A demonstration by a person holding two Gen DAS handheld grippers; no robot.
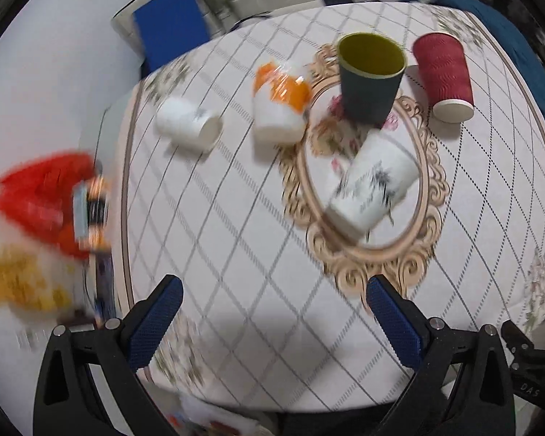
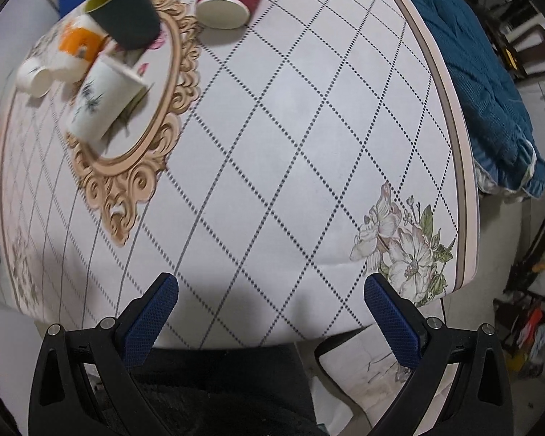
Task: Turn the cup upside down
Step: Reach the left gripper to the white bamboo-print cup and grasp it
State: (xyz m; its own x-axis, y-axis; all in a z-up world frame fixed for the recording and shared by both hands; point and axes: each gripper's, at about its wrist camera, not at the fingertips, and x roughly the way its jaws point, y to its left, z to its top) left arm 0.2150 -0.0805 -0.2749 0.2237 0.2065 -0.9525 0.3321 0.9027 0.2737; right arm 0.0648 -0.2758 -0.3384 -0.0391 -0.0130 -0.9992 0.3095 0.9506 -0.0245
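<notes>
**Five cups on the surface, one mouth-up**

While both hand-held grippers hang above the near edge of the surface [image 2: 272,127], five paper cups sit toward its far side. The green cup [image 1: 370,80] stands upright at the top of the ornate oval print, mouth open to the ceiling, long axis vertical; its yellow-green inside shows nothing in it as far as the view reaches. Just right of it the red cup [image 1: 445,76] is ribbed and shows a white end toward the camera; it looks inverted, though the fisheye tilt makes that hard to settle. The white cup [image 1: 374,185] with a dark plant print sits inside the oval, nearer than the green one, its flat closed end up in the right wrist view. Left of the green cup is the orange cup [image 1: 279,105], orange and white, blurred. Farthest left, the small cup [image 1: 189,125] is white and seems to lie tipped, its round end facing right.

The left hand-held gripper [image 1: 272,312] has its blue-padded fingers spread wide, nothing between them. The right hand-held gripper [image 2: 270,312] is likewise spread and empty.

Motion blur smears the left wrist view; red and yellow shapes at its left edge cannot be made out. In the right wrist view the red cup is cut off by the frame's top, and a blue blanket [image 2: 483,83] lies beyond the right edge.
</notes>
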